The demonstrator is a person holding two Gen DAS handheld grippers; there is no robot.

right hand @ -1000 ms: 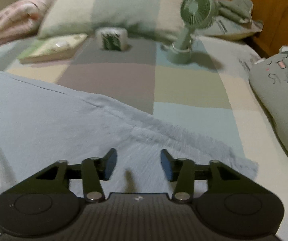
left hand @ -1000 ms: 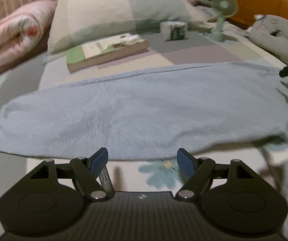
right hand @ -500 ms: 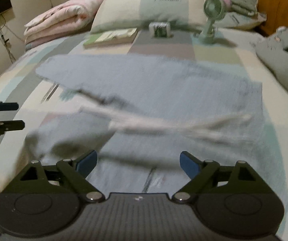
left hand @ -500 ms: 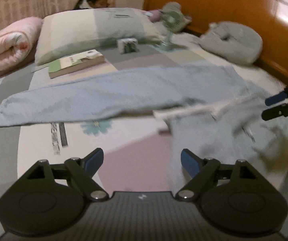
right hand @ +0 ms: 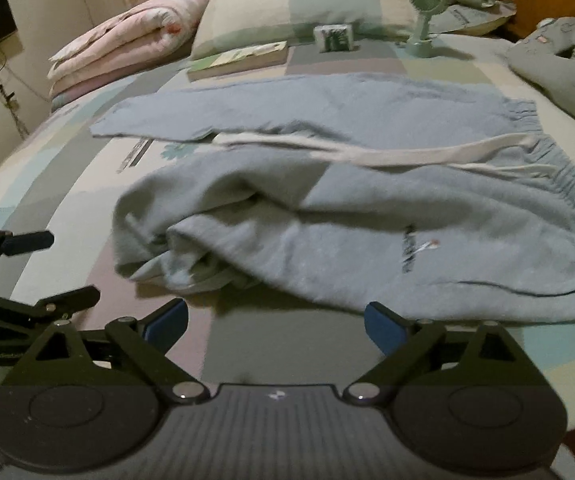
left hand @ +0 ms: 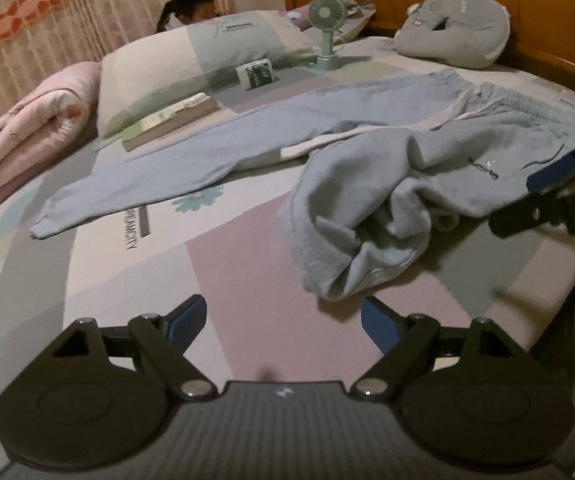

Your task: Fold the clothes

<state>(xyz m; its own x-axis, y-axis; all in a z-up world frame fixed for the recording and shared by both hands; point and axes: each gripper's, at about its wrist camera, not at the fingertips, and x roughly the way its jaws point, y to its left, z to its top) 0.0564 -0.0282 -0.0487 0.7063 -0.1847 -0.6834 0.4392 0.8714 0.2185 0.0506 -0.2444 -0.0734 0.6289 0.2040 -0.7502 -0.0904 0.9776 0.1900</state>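
On the bed (left hand: 247, 264) we find trousers (right hand: 367, 120) near the front edge; left gripper (left hand: 283, 320) spread, right gripper (right hand: 275, 320) lately widening, both empty.

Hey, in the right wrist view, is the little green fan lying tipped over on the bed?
No, the fan stands upright on its base on the bed, in front of the pillow.

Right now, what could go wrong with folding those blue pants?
1. One leg of the blue pants lies bunched near the bed edge, so a fold made now would likely trap lumps inside.
2. The white drawstring trails loose across the cloth and could tangle or get pinched.
3. Both the left tool and the right tool are open and empty, and the right one's jaws have just been opening, so a grab might catch only one layer.
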